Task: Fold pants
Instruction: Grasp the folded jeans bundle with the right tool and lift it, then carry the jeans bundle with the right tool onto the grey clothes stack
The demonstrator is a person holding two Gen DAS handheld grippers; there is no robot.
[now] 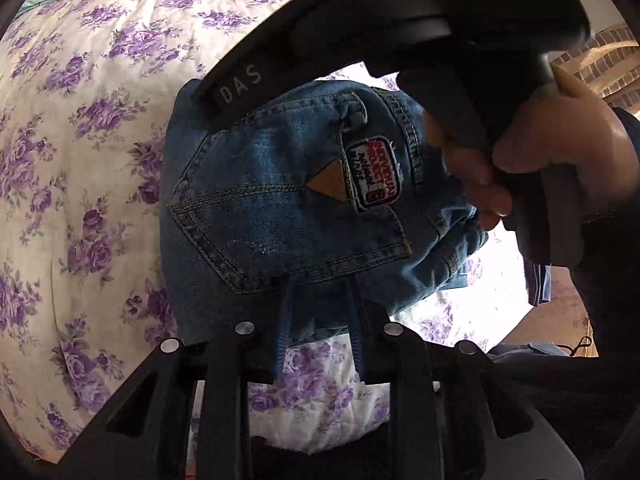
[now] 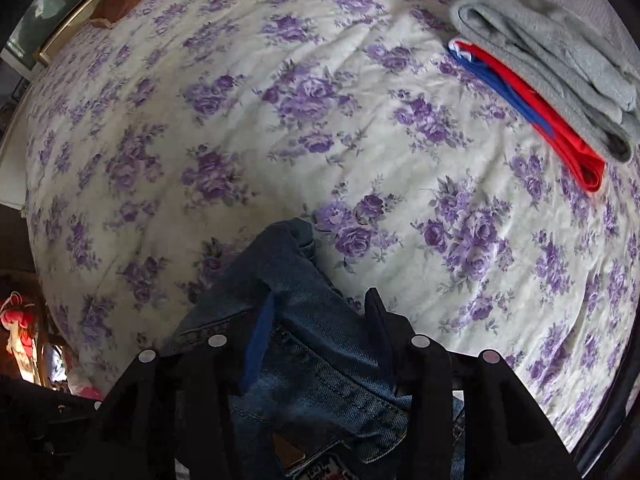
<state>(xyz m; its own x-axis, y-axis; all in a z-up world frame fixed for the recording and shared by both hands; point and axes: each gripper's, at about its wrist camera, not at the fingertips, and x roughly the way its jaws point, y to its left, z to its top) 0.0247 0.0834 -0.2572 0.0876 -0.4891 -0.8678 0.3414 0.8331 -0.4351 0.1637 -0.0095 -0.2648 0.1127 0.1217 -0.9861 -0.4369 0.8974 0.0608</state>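
The blue jeans (image 1: 280, 208) are seen bunched on the purple-flowered bedspread (image 1: 80, 160), back pocket and logo patch facing up. The left gripper (image 1: 320, 312) is clenched on the lower edge of the denim, both blue pads pressed to the fabric. The right gripper (image 2: 316, 320), held in a hand (image 1: 560, 152), is released, its jaws parted over the denim; grey and red-blue folded garments (image 2: 560, 92) lie well apart
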